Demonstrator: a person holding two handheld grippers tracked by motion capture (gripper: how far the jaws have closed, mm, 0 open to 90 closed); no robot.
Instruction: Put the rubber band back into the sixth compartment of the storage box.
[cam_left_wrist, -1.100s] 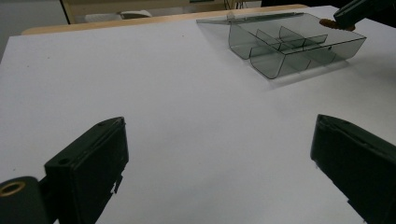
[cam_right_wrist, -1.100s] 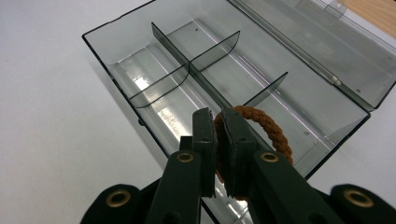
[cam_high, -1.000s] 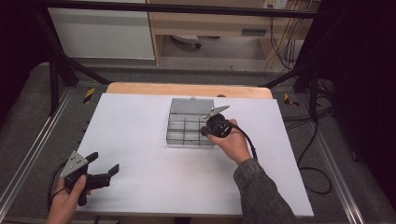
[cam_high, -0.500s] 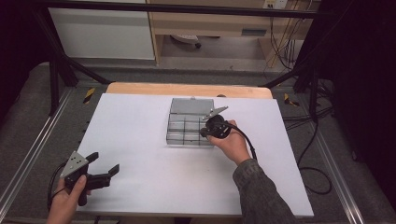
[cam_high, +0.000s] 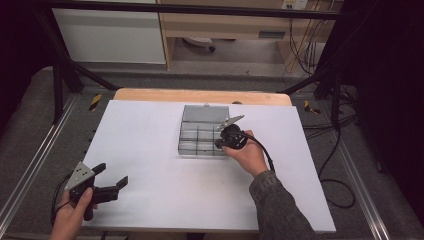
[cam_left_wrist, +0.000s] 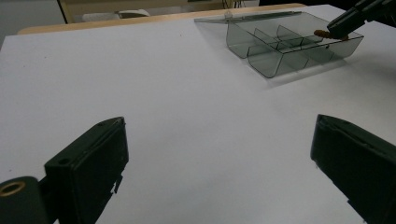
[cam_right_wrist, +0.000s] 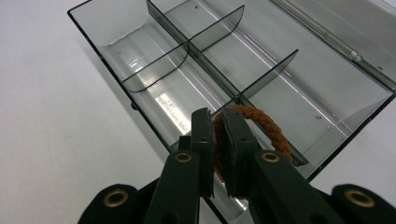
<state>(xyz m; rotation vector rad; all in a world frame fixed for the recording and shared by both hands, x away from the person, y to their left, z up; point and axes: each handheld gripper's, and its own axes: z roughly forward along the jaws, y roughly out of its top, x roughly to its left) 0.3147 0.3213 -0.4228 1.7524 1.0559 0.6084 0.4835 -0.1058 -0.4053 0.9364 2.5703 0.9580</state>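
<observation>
**White-topped table with one organizer box**

A table with a white surface and a wooden far edge carries a clear smoky-grey compartment box, lid open, standing toward its far middle.

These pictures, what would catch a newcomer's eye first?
Probably the clear compartment box at the far middle of the white table, lid laid open behind it. The right claw is shut on a brown braided ring and holds it at the box's near right corner. The left claw hangs open at the table's near left edge, far from the box.
</observation>
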